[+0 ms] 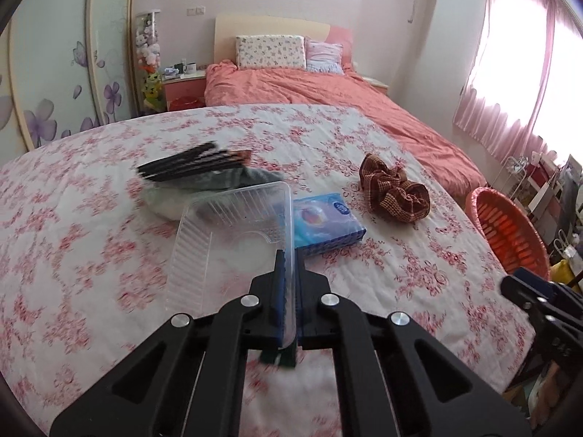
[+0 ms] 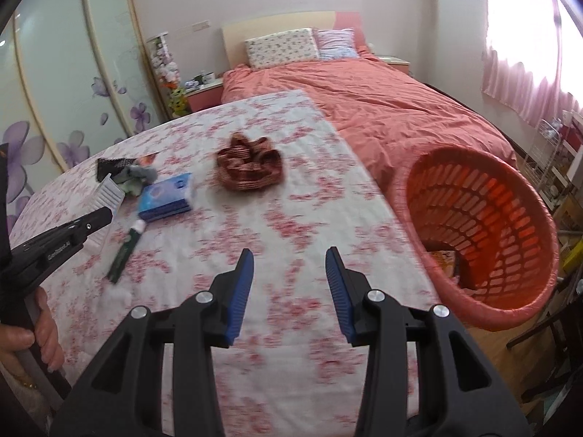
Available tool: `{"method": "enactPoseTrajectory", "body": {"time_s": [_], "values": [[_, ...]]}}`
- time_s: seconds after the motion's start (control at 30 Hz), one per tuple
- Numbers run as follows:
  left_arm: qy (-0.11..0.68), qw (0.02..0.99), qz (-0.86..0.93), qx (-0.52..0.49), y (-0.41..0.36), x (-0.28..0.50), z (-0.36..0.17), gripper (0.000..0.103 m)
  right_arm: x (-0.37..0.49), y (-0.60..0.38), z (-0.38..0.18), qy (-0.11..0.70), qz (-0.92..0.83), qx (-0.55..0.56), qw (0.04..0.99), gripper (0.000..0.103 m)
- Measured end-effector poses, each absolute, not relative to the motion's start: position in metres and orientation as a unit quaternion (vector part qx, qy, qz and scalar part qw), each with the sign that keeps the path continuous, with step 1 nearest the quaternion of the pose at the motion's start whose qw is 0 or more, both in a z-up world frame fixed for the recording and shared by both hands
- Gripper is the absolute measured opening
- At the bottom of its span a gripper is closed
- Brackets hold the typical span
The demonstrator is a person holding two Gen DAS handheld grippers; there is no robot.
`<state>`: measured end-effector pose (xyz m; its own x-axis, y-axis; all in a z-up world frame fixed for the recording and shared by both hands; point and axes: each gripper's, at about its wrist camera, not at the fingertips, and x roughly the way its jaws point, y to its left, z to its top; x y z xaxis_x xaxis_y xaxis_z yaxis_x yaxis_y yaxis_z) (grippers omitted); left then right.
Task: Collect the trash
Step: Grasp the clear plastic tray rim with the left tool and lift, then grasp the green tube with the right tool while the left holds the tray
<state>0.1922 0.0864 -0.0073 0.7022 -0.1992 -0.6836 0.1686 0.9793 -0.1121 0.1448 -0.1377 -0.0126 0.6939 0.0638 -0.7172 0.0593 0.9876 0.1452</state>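
My left gripper [image 1: 288, 260] is shut on the right rim of a clear ribbed plastic tray [image 1: 226, 240], which is tilted up off the floral tablecloth [image 1: 73, 225]. Beyond the tray lie a black wrapper [image 1: 196, 164] and a greyish crumpled piece. A blue tissue pack [image 1: 328, 222] sits just right of the tray. In the right wrist view the left gripper [image 2: 105, 215] and the tray [image 2: 109, 189] are at the left, with a dark green tube [image 2: 125, 251] below them. My right gripper [image 2: 289, 255] stands open over bare cloth, holding nothing.
An orange slotted basket [image 2: 484, 240] stands at the table's right edge with a wrapper at its bottom. A brown checked cloth [image 2: 249, 167] lies bunched mid-table. A bed with a pink cover [image 2: 382, 102] is behind, a wardrobe on the left. A hand [image 2: 40, 331] holds the left gripper.
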Motion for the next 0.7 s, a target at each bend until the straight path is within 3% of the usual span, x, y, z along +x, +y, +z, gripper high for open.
{"method": "enactPoseTrajectory", "body": {"time_s": [0.7], "values": [[0.349,0.933,-0.028,-0.087,0.208,0.159,0.006,0.004,0.206,0.039,-0.034,0.425,0.081,0.033,0.901,0.037]]}}
